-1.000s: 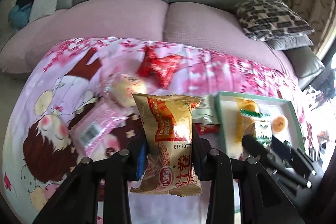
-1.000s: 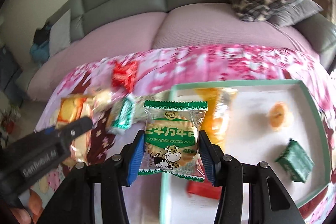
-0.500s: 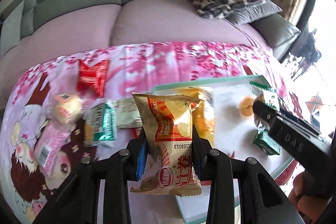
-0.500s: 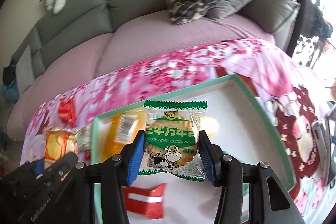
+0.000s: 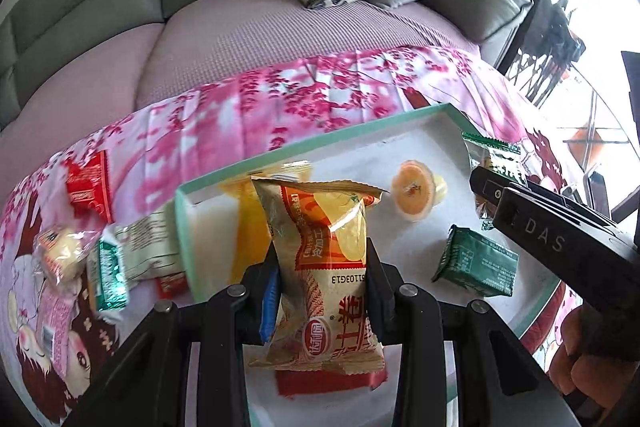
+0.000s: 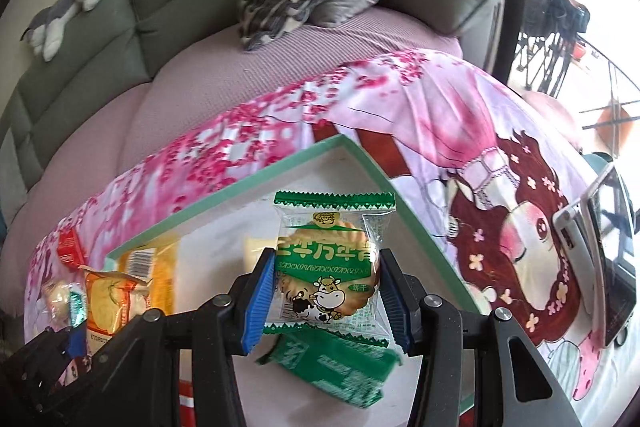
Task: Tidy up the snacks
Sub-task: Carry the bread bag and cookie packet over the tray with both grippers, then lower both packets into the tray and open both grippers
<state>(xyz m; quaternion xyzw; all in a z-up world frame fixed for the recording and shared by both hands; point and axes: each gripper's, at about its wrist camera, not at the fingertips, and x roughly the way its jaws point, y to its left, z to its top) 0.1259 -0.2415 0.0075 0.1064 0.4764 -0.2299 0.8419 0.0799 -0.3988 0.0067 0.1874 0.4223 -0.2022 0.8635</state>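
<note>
Both packets hang above the tray (image 5: 280,157). The left gripper (image 5: 322,285) has its fingers pinching the tan snack pack (image 5: 324,267), upright at lower centre. The right gripper (image 6: 326,301) has its fingers pinching the green biscuit packet (image 6: 330,267) above the tray's upper-right corner.

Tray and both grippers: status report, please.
Left gripper shut on tan packet. Right gripper shut on green biscuit packet. Both above tray. Nothing blocking.
</note>
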